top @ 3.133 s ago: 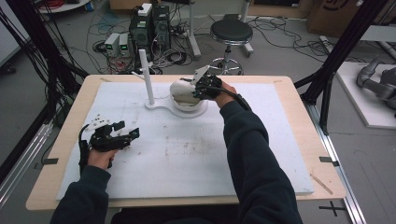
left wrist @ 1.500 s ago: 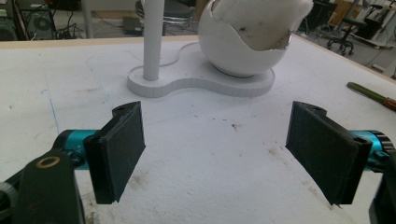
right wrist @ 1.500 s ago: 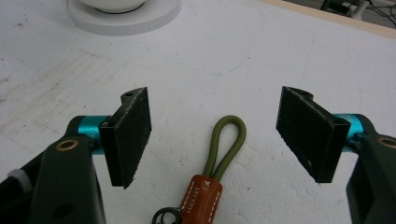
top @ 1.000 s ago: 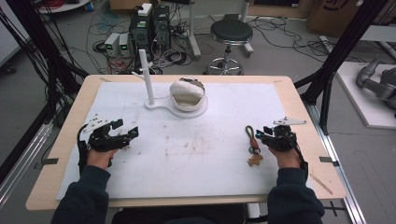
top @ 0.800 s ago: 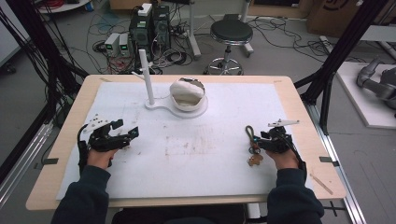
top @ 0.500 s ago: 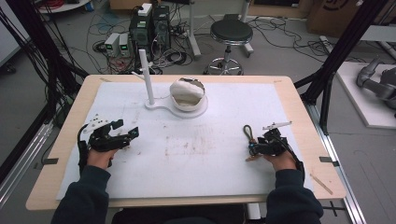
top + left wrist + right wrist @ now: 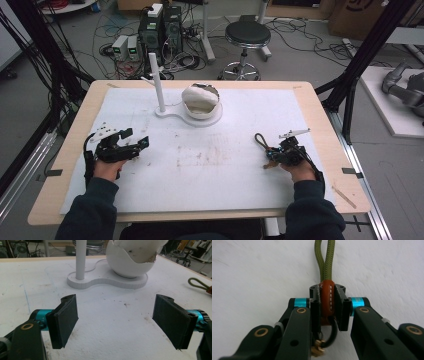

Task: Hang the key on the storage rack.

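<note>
Where the counter lies: counter (image 7: 320,107) with pale wood rim fills the middle of the high view, covered by a white mat (image 7: 210,165) bearing faint scuffs.
Left tongs: left tongs (image 7: 134,145) at lower left of the high view, held low over the mat; in the left gripper view its two black pads (image 7: 65,320) stand spread wide apart with bare mat between them.
Right tongs: right tongs (image 7: 329,306) at lower right of the high view, pressed together on a brown stitched leather tab (image 7: 327,298), seen close in the right gripper view.
Keychain: keychain (image 7: 265,147) lies on the mat just left of the right hand (image 7: 295,160); its olive cord loop (image 7: 324,258) runs away from the pinched tab, and brass-coloured metal bits (image 7: 318,346) hang below, partly hidden.
Stand: white stand (image 7: 187,114) at upper centre of the high view, a flat base carrying an upright white post (image 7: 156,82) and, just beside it, a white egg-shaped shell (image 7: 200,99) with a ragged open top.
Surroundings: black stool (image 7: 246,37) and computer cases (image 7: 160,30) on the floor beyond the counter.
</note>
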`<state>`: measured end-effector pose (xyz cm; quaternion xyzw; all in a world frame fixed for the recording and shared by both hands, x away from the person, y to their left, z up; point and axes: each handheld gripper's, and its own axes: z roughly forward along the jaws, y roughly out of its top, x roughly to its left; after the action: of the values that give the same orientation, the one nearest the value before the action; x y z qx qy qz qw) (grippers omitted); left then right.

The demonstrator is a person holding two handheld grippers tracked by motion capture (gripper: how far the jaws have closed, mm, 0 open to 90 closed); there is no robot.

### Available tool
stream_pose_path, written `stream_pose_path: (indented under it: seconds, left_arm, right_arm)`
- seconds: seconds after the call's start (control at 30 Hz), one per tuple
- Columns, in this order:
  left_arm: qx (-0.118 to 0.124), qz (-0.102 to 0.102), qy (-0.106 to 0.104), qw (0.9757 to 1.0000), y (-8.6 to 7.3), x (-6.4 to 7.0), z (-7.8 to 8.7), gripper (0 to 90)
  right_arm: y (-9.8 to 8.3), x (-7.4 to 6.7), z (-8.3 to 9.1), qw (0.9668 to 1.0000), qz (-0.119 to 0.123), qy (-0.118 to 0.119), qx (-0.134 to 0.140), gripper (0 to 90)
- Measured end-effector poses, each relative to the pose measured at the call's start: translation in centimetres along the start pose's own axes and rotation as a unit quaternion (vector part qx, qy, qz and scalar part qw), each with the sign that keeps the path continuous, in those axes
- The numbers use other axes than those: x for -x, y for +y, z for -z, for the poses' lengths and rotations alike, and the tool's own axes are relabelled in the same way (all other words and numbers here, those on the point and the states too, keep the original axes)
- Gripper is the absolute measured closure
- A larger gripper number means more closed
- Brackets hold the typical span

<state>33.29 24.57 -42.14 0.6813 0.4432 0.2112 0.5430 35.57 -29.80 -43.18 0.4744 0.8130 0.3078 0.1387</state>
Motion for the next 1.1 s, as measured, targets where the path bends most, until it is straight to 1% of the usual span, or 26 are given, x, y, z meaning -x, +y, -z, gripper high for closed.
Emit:
stream_pose_path:
  seconds: [0.07, 0.17, 0.2, 0.23, 0.27, 0.37, 0.4, 0.43, 0.5, 0.53, 0.57, 0.6, 0.67, 0.7, 0.73, 0.77, 0.8, 0.87, 0.9, 0.97, 1.03, 1.07, 1.1]
  left_arm:
    - [-0.001, -0.002, 0.001, 1.0, 0.0, -0.1, 0.0, 20.1]
    - [-0.001, -0.002, 0.003, 1.0, 0.0, -0.1, 0.1, 20.1]
    - [-0.002, -0.002, 0.004, 1.0, 0.0, -0.1, 0.1, 20.1]
    - [-0.002, -0.002, 0.004, 1.0, 0.0, -0.1, 0.1, 20.1]
    - [-0.003, -0.003, 0.004, 1.0, 0.0, -0.1, 0.1, 20.1]
    - [-0.002, -0.003, 0.004, 1.0, 0.0, -0.1, 0.2, 20.4]
    - [-0.001, -0.004, 0.004, 1.0, 0.0, -0.1, 0.2, 20.4]
    - [-0.001, -0.006, 0.005, 1.0, 0.0, -0.1, 0.2, 20.4]
    - [0.001, -0.007, 0.005, 1.0, 0.0, -0.2, 0.3, 20.4]
    - [0.001, -0.009, 0.004, 1.0, 0.0, -0.3, 0.4, 20.4]
    - [0.004, -0.009, 0.006, 0.9999, 0.1, -0.3, 0.5, 20.4]
    - [0.006, -0.01, 0.006, 0.9999, 0.1, -0.4, 0.6, 20.4]
    - [0.01, -0.014, 0.008, 0.9998, 0.2, -0.6, 0.8, 20.4]
    - [0.012, -0.013, 0.01, 0.9998, 0.2, -0.7, 0.9, 20.4]
    - [0.013, -0.013, 0.012, 0.9998, 0.1, -0.8, 1.0, 20.4]
    - [0.013, -0.01, 0.014, 0.9998, 0.1, -0.9, 1.1, 20.4]
    - [0.013, -0.01, 0.015, 0.9998, 0.1, -1.0, 1.2, 20.4]
    - [0.014, -0.008, 0.016, 0.9997, 0.1, -1.2, 1.2, 20.4]
    - [0.015, -0.007, 0.017, 0.9997, 0.1, -1.2, 1.2, 20.4]
    - [0.015, -0.007, 0.017, 0.9997, 0.1, -1.2, 1.3, 20.4]
    - [0.014, -0.006, 0.019, 0.9997, 0.1, -1.3, 1.3, 20.4]
    - [0.013, -0.005, 0.019, 0.9997, 0.1, -1.3, 1.3, 20.4]
    - [0.013, -0.005, 0.019, 0.9997, 0.1, -1.3, 1.3, 20.4]
  right_arm:
    - [0.5, -0.6, 0.2, 0.9988, 0.007, 0.028, 0.04, 78.4]
    - [1.5, -1.7, 0.4, 0.9942, 0.023, 0.061, 0.086, 78.4]
    - [1.9, -2.2, 0.3, 0.9918, 0.028, 0.074, 0.1, 78.4]
    - [2.3, -2.5, 0.3, 0.9899, 0.035, 0.079, 0.112, 78.4]
    - [2.9, -3.0, 0.4, 0.9872, 0.04, 0.09, 0.125, 78.4]
    - [4.3, -4.2, 0.4, 0.9799, 0.058, 0.111, 0.155, 78.4]
    - [4.6, -4.4, 0.4, 0.9786, 0.058, 0.118, 0.159, 78.4]
    - [5.3, -4.7, 0.3, 0.9761, 0.062, 0.124, 0.168, 78.4]
    - [6.4, -5.2, 0.2, 0.9713, 0.06, 0.138, 0.184, 78.4]
    - [7.0, -5.4, 0.1, 0.9688, 0.059, 0.148, 0.19, 78.4]
    - [7.7, -5.7, 0.0, 0.9673, 0.06, 0.154, 0.193, 78.4]
    - [8.4, -6.0, -0.2, 0.9661, 0.066, 0.156, 0.195, 78.4]
    - [9.9, -6.9, -0.5, 0.9622, 0.073, 0.167, 0.202, 78.4]
    - [10.4, -7.1, -0.6, 0.961, 0.079, 0.169, 0.204, 78.5]
    - [11.1, -7.5, -0.7, 0.959, 0.082, 0.174, 0.208, 78.5]
    - [11.6, -7.7, -0.8, 0.9584, 0.084, 0.177, 0.208, 78.5]
    - [12.6, -8.2, -1.0, 0.9563, 0.092, 0.18, 0.211, 78.4]
    - [13.7, -8.7, -1.3, 0.9546, 0.095, 0.186, 0.213, 78.5]
    - [14.5, -9.1, -1.5, 0.9526, 0.101, 0.189, 0.216, 78.4]
    - [15.6, -9.7, -1.7, 0.9506, 0.107, 0.191, 0.22, 78.4]
    - [16.6, -10.5, -2.0, 0.9493, 0.113, 0.191, 0.222, 78.4]
    - [17.1, -10.7, -2.1, 0.9478, 0.116, 0.195, 0.224, 78.4]
    - [17.6, -11.0, -2.3, 0.9476, 0.119, 0.196, 0.223, 78.4]
